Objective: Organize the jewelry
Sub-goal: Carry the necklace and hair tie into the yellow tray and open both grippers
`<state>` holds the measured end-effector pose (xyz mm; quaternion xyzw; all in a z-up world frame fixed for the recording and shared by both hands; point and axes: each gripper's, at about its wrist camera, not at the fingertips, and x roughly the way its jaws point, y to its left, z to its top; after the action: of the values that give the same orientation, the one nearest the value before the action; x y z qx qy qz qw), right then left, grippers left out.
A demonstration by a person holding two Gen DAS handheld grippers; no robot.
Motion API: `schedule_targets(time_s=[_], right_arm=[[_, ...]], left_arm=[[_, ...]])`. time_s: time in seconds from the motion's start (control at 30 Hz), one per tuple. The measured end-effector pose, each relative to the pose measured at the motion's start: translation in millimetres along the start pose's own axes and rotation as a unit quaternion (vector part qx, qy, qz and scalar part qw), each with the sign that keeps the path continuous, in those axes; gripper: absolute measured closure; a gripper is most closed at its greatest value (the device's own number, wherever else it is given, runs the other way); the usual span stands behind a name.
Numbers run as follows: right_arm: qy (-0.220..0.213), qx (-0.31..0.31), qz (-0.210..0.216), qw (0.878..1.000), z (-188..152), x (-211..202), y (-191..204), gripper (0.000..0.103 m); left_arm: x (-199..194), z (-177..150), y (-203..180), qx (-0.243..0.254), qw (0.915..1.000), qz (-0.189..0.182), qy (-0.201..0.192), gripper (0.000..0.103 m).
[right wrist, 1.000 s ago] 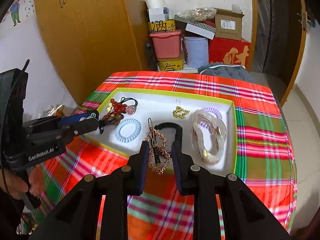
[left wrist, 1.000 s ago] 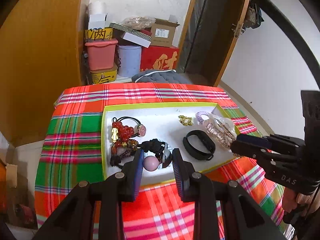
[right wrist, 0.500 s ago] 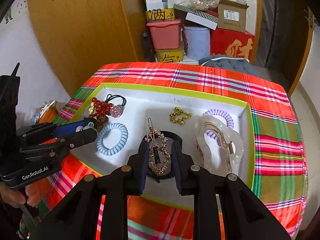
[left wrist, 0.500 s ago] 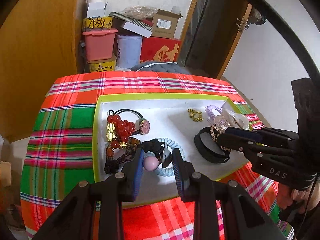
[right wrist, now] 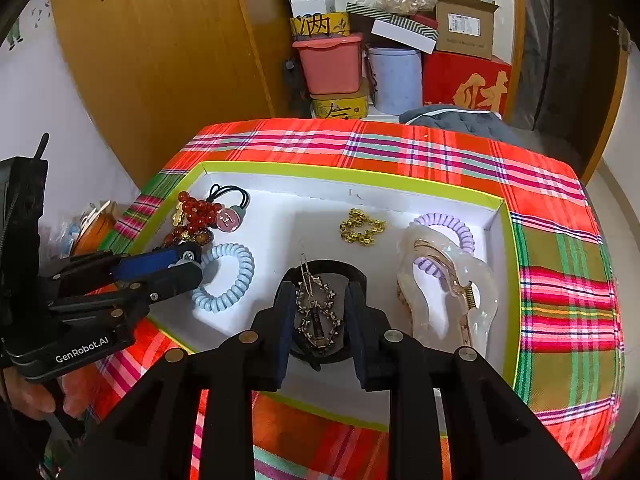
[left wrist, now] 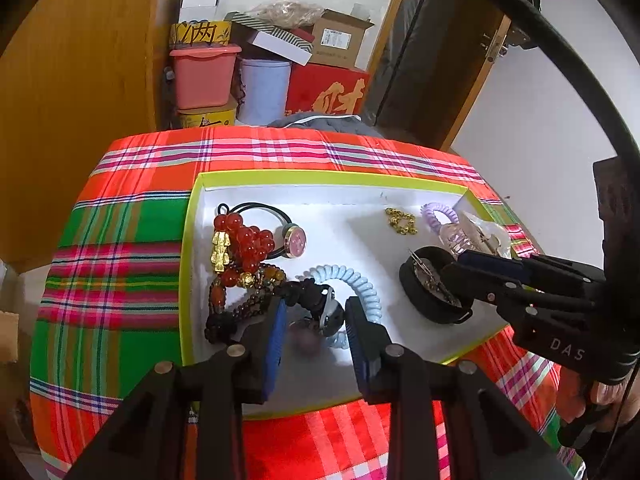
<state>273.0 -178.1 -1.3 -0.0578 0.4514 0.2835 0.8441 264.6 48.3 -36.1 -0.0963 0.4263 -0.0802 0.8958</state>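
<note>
A white tray with a green rim (left wrist: 320,178) (right wrist: 360,176) lies on a plaid cloth. My left gripper (left wrist: 316,320) (right wrist: 192,260) sits low over the tray's near left, shut on a black hair tie with a pink bead (left wrist: 312,304), beside a light-blue coil tie (left wrist: 360,284) (right wrist: 240,276). The jaws of my right gripper (right wrist: 318,294) (left wrist: 454,268) are opening. An ornate bronze hair clip (right wrist: 316,312) lies between its fingers on a black band (right wrist: 332,270) (left wrist: 420,304), and the pads stand just off it.
Also in the tray are red beads (left wrist: 248,240), a gold chain (right wrist: 362,228), a purple coil (right wrist: 456,226) and a clear claw clip (right wrist: 452,292). Stacked boxes and a pink bin (right wrist: 330,64) stand behind the table, with a wooden wardrobe (right wrist: 160,60) to the left.
Both grippers came down and forward over the tray. The right one carried the bronze clip from the tray's front edge onto the black band and its fingers parted slightly.
</note>
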Motion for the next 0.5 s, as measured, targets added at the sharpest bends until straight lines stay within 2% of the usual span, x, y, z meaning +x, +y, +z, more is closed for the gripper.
schedule_targets(time_s=[0.33,0.43,0.5], right_arm=[[-0.016,0.003,-0.007,1.0,-8,-27,5,0.076],[-0.02,0.003,-0.01,1.0,-16,-42,9,0.075],[-0.022,0.005,-0.013,1.0,-21,-51,10,0.075]], left_arm=[[-29,-5,-8,-0.01,0.9998,0.006,-0.017,0.072],[-46,-11,-14,-0.01,0.9996,0.009,-0.026,0.061],[-58,-17,-19,-0.011,0.9994,0.01,-0.03,0.058]])
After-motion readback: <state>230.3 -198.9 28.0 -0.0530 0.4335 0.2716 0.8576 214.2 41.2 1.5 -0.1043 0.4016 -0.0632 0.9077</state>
